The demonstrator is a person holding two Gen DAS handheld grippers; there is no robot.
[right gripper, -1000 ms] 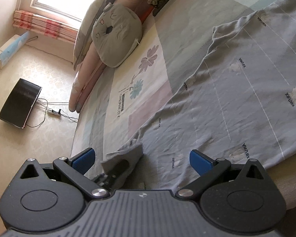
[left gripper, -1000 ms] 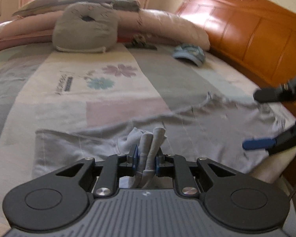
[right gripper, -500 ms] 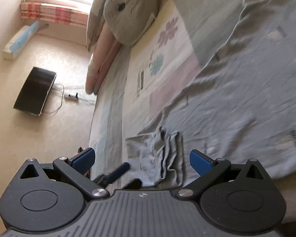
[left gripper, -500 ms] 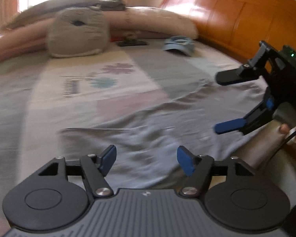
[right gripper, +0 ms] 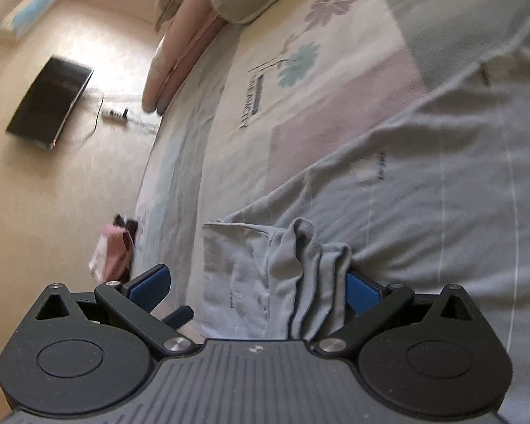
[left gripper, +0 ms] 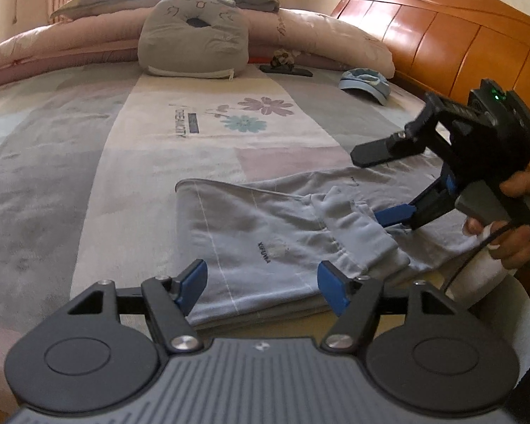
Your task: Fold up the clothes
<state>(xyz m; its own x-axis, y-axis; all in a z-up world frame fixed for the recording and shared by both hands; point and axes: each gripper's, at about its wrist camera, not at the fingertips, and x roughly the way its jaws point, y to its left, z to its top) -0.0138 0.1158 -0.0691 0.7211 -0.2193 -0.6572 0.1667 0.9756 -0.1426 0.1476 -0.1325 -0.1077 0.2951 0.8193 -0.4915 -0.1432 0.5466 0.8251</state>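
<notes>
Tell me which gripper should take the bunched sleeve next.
Right. The right gripper is open with the bunched sleeve between its fingers, one blue pad beside the folds. The left gripper is open over the flat shirt body, nothing between its pads.

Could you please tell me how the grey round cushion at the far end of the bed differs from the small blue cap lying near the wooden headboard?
The grey round cushion is much bulkier than the small blue cap. The cushion stands propped against the pink rolled bedding, while the cap lies flat on the bed cover. The cushion is plain grey with a dark hollow in its middle; the cap is blue with a paler patterned crown. Both rest on the patchwork bed cover, well beyond the grey garment.
</notes>
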